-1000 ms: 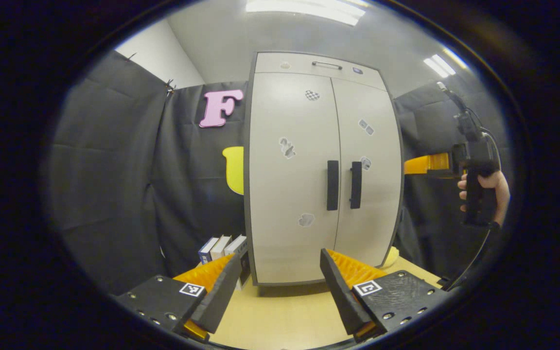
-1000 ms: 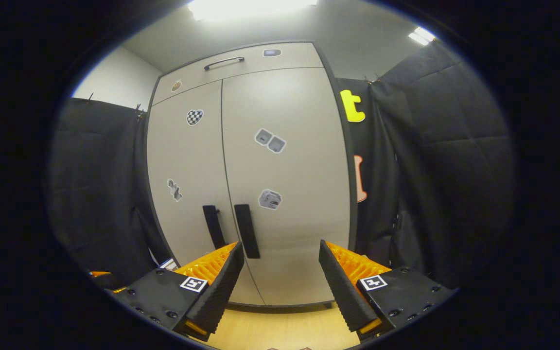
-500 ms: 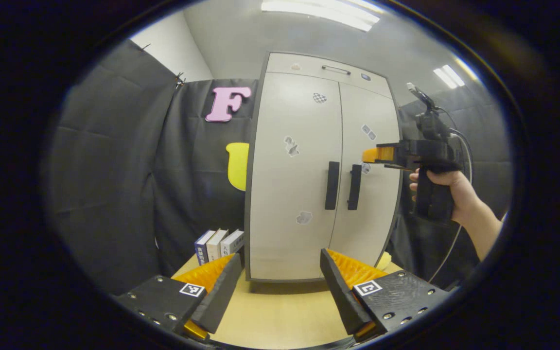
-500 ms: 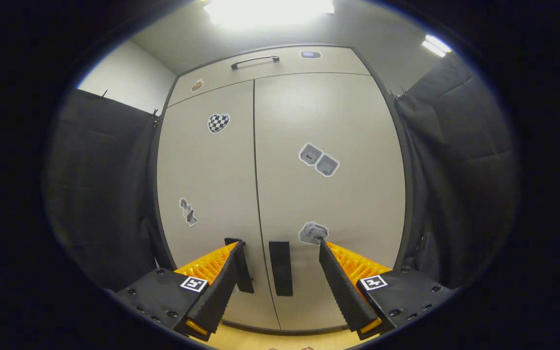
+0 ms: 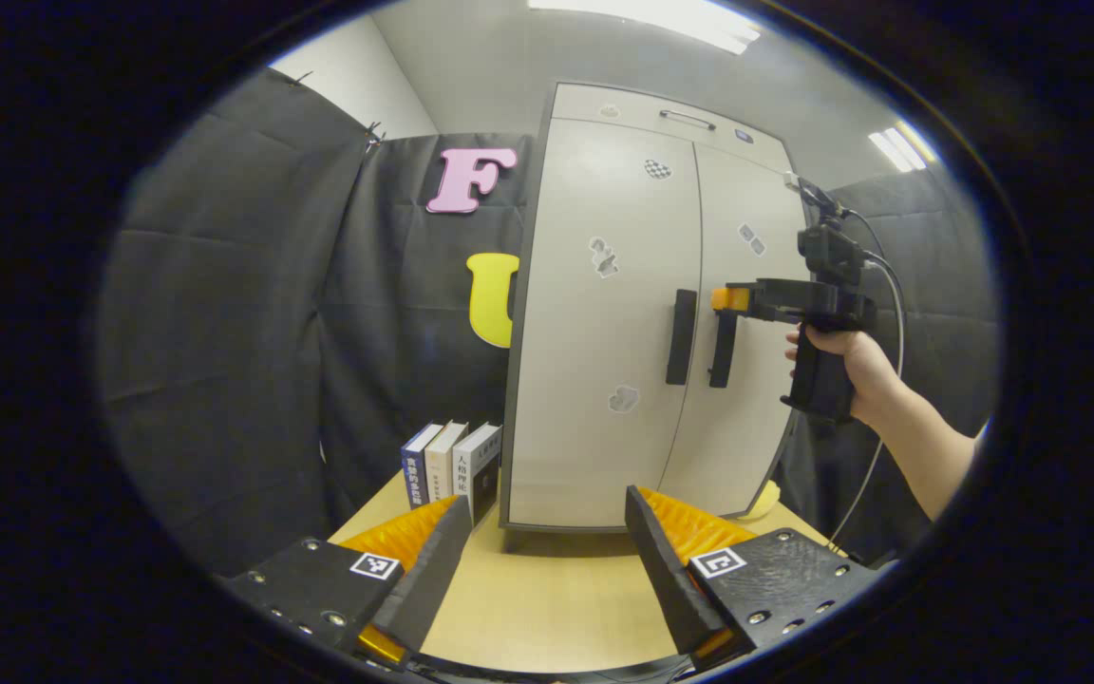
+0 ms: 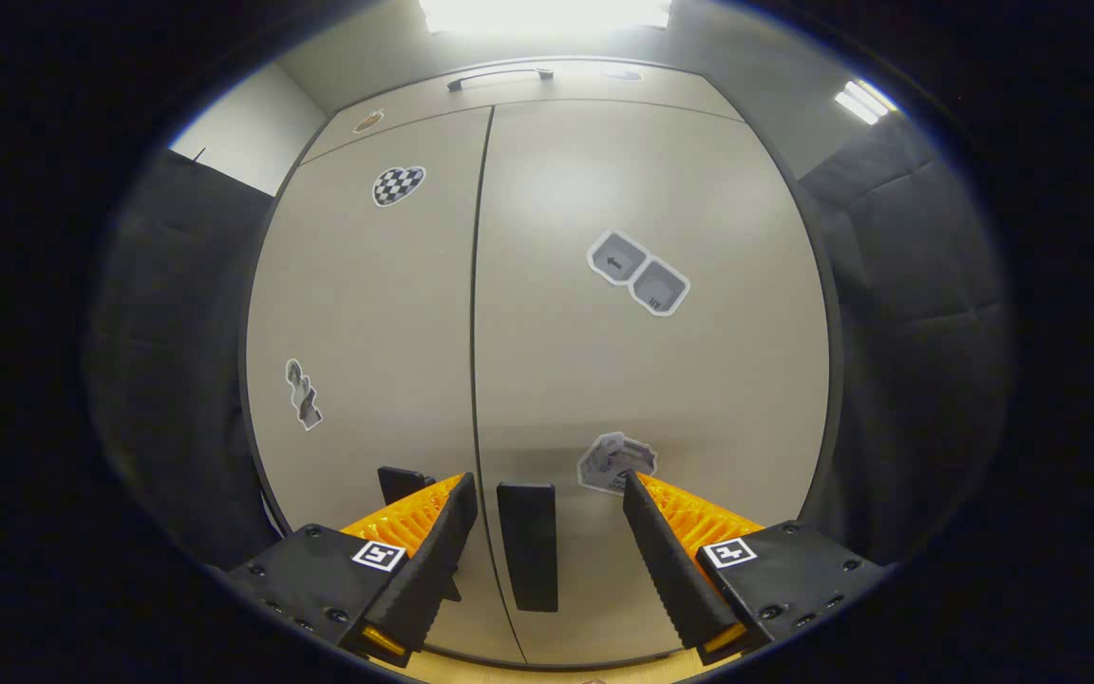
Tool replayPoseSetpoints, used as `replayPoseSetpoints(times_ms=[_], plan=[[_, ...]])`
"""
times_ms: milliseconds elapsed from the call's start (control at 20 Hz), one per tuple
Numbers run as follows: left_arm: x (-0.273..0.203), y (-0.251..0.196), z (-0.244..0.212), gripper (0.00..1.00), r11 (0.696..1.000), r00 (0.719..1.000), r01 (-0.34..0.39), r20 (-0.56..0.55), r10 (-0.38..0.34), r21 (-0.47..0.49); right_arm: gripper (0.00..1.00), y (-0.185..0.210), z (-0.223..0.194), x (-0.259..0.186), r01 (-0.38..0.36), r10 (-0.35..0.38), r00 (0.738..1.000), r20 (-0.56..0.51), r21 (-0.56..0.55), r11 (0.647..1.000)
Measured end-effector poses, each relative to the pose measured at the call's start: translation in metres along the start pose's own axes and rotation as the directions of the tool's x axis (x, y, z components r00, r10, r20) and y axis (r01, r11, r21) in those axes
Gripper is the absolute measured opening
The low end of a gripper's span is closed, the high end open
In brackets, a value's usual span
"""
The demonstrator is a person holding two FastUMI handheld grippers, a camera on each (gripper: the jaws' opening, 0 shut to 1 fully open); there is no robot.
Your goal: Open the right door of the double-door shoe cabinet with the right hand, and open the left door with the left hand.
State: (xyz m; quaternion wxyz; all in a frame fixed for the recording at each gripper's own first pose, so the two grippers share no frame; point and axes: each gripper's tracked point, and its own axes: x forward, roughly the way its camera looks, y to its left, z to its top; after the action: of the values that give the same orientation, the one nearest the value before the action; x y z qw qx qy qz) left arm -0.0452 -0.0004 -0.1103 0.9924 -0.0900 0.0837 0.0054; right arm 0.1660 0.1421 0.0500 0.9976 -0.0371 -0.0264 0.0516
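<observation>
**Right gripper lined up on the right door handle, fingers spread, nothing gripped**

Right gripper (image 6: 542, 546) stands wide open at the bottom centre of the right gripper view, with the black, flat, upright bar handle of the right door (image 6: 527, 544) between its two fingers and neither finger pressing on it. Just left of it, the matching black handle of the left door (image 6: 402, 483) peeks out behind the left finger. The tall beige double-door shoe cabinet (image 6: 661, 380), dotted with small grey stickers, has both doors shut, the seam running unbroken down the middle of the frame.

In the left gripper view, the left gripper (image 5: 547, 560) is likewise wide open and empty at the bottom of the frame, hanging well back over the pale wooden tabletop (image 5: 537, 608). The cabinet sits right of centre there, three upright books (image 5: 452, 465) beside its lower left corner. At the right of that frame a hand (image 5: 856, 366) holds the right gripper up at the handles, its tip at the top of the right one.

The step in hand appears to be the reach for the right door. Next, the fingers likely need to close across that handle, then pull outward along the door's arc, hinge on the far right. The left door waits its turn.
</observation>
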Motion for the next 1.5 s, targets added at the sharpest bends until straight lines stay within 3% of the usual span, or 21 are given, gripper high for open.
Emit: replayPoseSetpoints(times_ms=[100, 150, 300, 350, 500, 550, 650, 800, 1000, 1500], plan=[[0.001, -0.001, -0.005, 0.95, 1.000, 1.000, 0.003, -0.012, -0.003, 0.001, 0.97, 0.000, -0.006, 0.005, 0.006, -0.006, 1.000, -0.011, -0.027, 1.000], [0.003, -0.001, -0.007, 0.95, 1.000, 1.000, 0.004, -0.017, -0.004, -0.001, 0.89, 0.002, -0.009, 0.008, 0.004, -0.005, 1.000, -0.018, -0.042, 0.999], [0.006, -0.004, -0.008, 0.95, 1.000, 1.000, 0.010, -0.021, -0.011, -0.008, 0.89, 0.007, -0.029, 0.015, -0.005, 0.000, 0.997, -0.082, -0.061, 0.998], [0.006, -0.004, -0.009, 0.95, 1.000, 1.000, 0.011, -0.022, -0.011, -0.005, 0.79, 0.007, -0.034, 0.017, -0.008, 0.004, 0.995, -0.103, -0.045, 0.999], [0.007, 0.000, -0.008, 0.95, 1.000, 1.000, 0.005, -0.017, -0.005, 0.009, 0.64, 0.007, -0.040, 0.020, -0.008, 0.007, 0.992, -0.125, -0.007, 1.000], [0.006, 0.000, -0.010, 0.95, 1.000, 1.000, 0.002, -0.020, -0.002, 0.009, 0.48, 0.011, -0.041, 0.020, -0.019, 0.019, 0.991, -0.132, 0.003, 1.000], [0.005, 0.002, -0.008, 0.95, 1.000, 1.000, -0.007, -0.009, 0.007, -0.001, 0.36, 0.010, -0.042, 0.019, -0.017, 0.016, 0.990, -0.139, -0.003, 1.000], [0.004, -0.001, -0.005, 0.94, 1.000, 1.000, 0.000, 0.000, 0.000, -0.009, 0.32, 0.009, -0.043, 0.017, -0.055, 0.056, 0.988, -0.142, 0.013, 0.998], [0.000, -0.003, -0.006, 0.95, 1.000, 1.000, -0.007, 0.001, 0.007, 0.014, 0.08, 0.011, -0.042, 0.015, -0.122, 0.124, 0.983, -0.134, 0.022, 0.992], [-0.006, -0.015, -0.007, 0.94, 0.999, 1.000, 0.006, -0.001, -0.006, -0.034, 0.10, 0.007, -0.042, -0.020, -0.198, 0.196, 0.974, -0.115, -0.008, 0.980]])
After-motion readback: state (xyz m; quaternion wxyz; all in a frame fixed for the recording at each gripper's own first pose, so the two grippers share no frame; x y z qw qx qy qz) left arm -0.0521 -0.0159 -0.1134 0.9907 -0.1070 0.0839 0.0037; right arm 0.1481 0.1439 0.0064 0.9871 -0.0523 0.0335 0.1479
